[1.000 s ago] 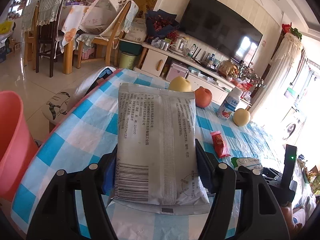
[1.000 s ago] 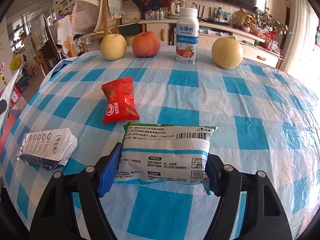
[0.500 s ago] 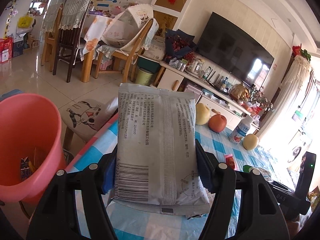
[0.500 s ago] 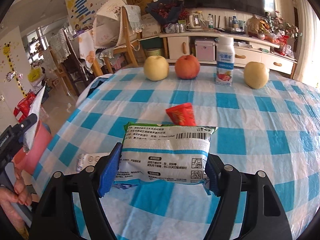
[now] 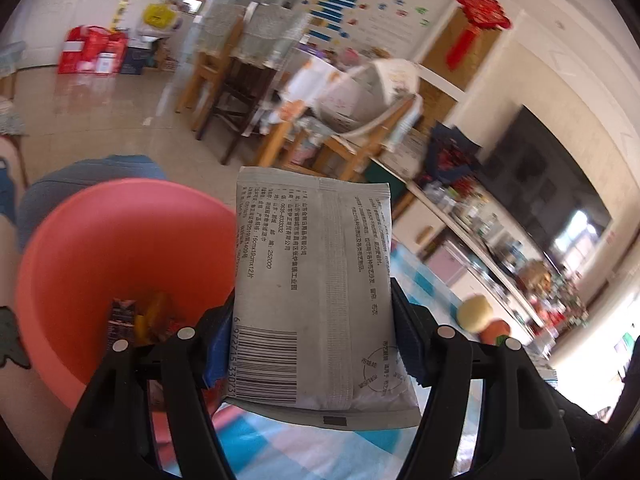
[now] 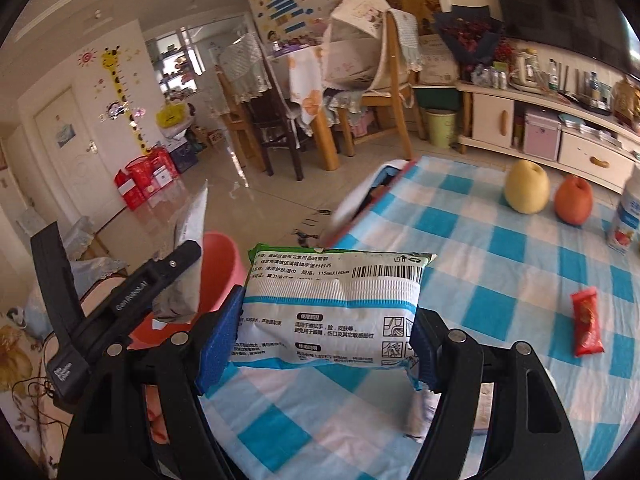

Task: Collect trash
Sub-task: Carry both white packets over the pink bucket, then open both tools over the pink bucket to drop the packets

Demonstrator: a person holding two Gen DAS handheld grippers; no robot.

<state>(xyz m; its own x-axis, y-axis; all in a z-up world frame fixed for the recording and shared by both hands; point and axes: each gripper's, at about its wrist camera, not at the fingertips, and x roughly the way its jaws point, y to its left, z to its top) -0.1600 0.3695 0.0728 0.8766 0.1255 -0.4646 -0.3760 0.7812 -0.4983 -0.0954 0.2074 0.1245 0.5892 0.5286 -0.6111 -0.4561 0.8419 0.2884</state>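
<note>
Left gripper (image 5: 312, 344) is clamped partway open on a flat grey printed wipes packet (image 5: 312, 280), blue pads (image 5: 218, 344) pressing both sides. A second ago this packet was held over the blue-and-white checked tablecloth (image 6: 500, 264); it now hangs at the table's left edge, beside the mouth of the round pink plastic bin (image 5: 100, 240), which already contains a few wrappers (image 5: 140, 320).

Right gripper (image 6: 324, 336) likewise grips a white-and-blue wipes packet with a green top edge (image 6: 332, 308), held crosswise. It has lifted and swung toward the same left edge; the bin shows behind the packet in the right wrist view.

Judgement: both packets are in transit, the left nearly placed for release. A small red snack wrapper (image 6: 586, 326) remains near the table's right side and still needs collecting. The fruit and bottle are likely not trash.
</note>
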